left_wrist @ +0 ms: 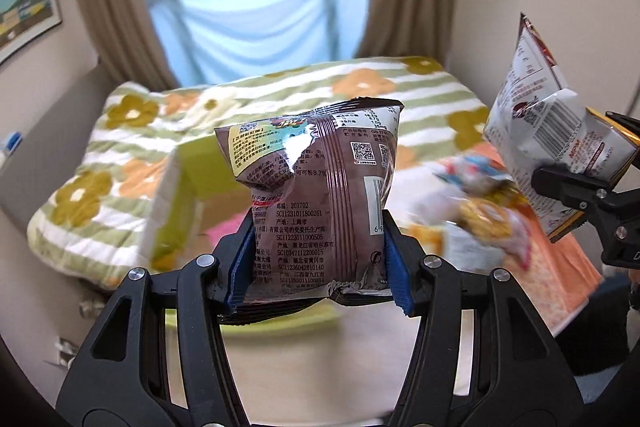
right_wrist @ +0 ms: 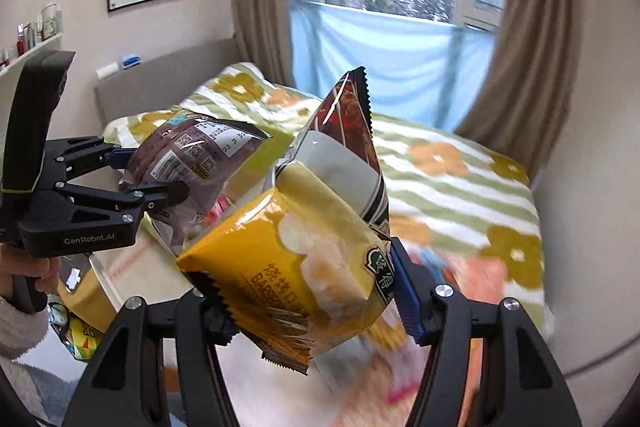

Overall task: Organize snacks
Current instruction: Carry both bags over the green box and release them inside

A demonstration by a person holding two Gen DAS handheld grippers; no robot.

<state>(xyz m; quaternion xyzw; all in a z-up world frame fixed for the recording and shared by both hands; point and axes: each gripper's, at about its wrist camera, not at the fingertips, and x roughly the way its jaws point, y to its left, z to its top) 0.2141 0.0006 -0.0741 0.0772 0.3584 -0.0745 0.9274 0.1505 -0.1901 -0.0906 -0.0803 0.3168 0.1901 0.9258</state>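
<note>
Snacks both airborne over table: left gripper (left_wrist: 320, 259) clenched on brown packet (left_wrist: 320, 195), right gripper (right_wrist: 316, 311) on yellow chip bag (right_wrist: 296, 259); light, puffy, slick foil, prob. crushable, so grip w/ edges.

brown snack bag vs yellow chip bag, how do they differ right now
The brown snack bag is dark brown and stands upright in the left gripper; the yellow chip bag is yellow and tilts diagonally in the right gripper. The brown one shows its printed back with QR codes, the yellow one its front. Both are sealed, puffy and lifted above the bed.
</note>
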